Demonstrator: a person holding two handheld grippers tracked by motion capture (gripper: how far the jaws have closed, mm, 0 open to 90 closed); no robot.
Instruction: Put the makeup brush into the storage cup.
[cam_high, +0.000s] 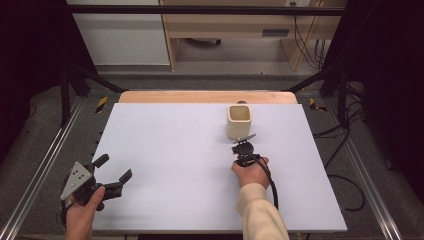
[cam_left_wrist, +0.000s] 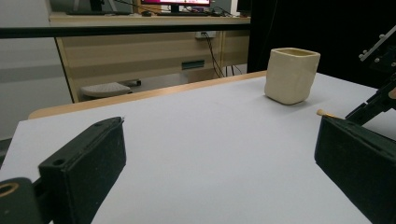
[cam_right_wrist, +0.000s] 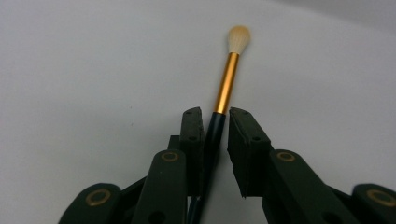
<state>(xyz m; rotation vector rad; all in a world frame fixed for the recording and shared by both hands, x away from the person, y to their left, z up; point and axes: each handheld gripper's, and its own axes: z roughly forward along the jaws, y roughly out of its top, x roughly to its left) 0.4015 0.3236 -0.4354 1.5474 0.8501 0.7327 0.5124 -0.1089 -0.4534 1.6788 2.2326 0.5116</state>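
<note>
On my right gripper (cam_right_wrist: 215, 122) the two black jaws are close together with a paintbrush (cam_right_wrist: 226, 84) between them. The left jaw touches the dark handle, but I see a thin gap on the other side, so I cannot tell if the brush is pinched tight. The brush has a gold band and a soft pale tip, and it points away over the white table (cam_right_wrist: 84, 70). From the high view, my right gripper (cam_high: 243, 150) sits just in front of a cream cup (cam_high: 239, 120), which stands upright near the far edge of the table (cam_high: 175, 150). My left gripper (cam_high: 114, 174) is well apart from all that, at the near left corner. Its jaws are wide apart and hold nothing. Along those jaws I see the cup (cam_left_wrist: 292, 74) far off to the right.
</note>
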